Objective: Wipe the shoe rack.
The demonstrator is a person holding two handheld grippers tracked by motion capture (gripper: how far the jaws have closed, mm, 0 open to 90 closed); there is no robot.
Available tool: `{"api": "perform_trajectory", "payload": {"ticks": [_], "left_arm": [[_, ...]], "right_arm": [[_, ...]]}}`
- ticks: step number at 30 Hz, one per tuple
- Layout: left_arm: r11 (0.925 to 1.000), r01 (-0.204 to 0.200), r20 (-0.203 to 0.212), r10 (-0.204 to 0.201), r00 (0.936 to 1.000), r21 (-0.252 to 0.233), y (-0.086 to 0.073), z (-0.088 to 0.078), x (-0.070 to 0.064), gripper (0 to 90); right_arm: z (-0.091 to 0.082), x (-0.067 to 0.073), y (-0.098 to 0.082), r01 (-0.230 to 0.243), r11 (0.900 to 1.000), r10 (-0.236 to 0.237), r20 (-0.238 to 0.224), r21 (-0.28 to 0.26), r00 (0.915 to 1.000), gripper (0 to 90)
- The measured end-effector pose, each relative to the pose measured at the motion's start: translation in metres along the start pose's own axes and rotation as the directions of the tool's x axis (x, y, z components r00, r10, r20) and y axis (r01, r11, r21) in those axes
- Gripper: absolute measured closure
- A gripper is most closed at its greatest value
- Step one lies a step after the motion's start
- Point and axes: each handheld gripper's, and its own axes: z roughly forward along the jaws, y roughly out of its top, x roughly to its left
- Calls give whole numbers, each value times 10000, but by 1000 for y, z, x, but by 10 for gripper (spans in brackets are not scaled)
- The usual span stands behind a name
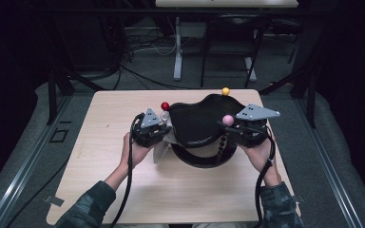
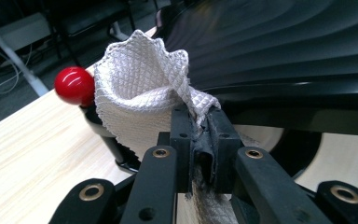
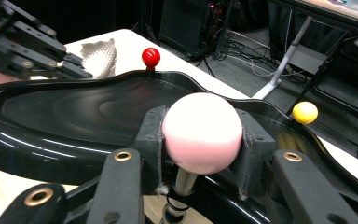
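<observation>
At the middle of the table (image 1: pixel 123 190), raised on a dark ring-shaped stand (image 1: pixel 197 160): a black tray (image 1: pixel 197 121) with a wavy outline, tilted up toward the far side. Looks like a cleaning job, with one side wiping and the other steadying.

On the left, near the tray's edge: the left gripper (image 2: pixel 200 122), jaws pressed together on a bunched fold of white cloth (image 2: pixel 140 98). Pinched low and tight, probably so that a loose puff of fabric stands free ahead of the tips to be rubbed over the surface. Just beside the red ball (image 2: pixel 74 85) and the rim at this moment, with the cloth not clearly touching the tray.

On the right: the right gripper (image 3: pixel 200 140), jaws clamped on the pink ball (image 3: pixel 201 130), one pad on each side. Held there most likely as a handle, to stop the tray from rocking or turning on its stand under the wiping.

As for looks: glossy black plastic, shallow, with soft ripples moulded into the floor and a rounded, shiny lip. Three balls on short stems around the rim: red at the far left, yellow (image 3: pixel 305 112) at the far edge, pink at the right. No dirt or spill to be made out on the dark surface. Cloth woven in a small diamond grid, frayed at the pinched end.
</observation>
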Motion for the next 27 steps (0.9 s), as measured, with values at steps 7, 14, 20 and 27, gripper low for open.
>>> {"api": "perform_trajectory", "payload": {"ticks": [7,14,20,27], "left_arm": [[9997,-120,230,125,9997,-230,2,-13,-12,827],[9985,-92,447,116,9989,-535,3,-26,-23,828],[9963,-201,729,262,9970,-835,6,-44,-38,828],[9922,-423,1111,555,9923,-1172,16,-57,-54,827]], "right_arm": [[0,0,0,0,10000,0,33,11,10000,598],[0,1,0,22,10000,-23,168,74,9999,598],[0,1,1,17,10000,-19,178,84,9998,598],[0,1,1,23,9999,-25,200,98,9998,598]]}}
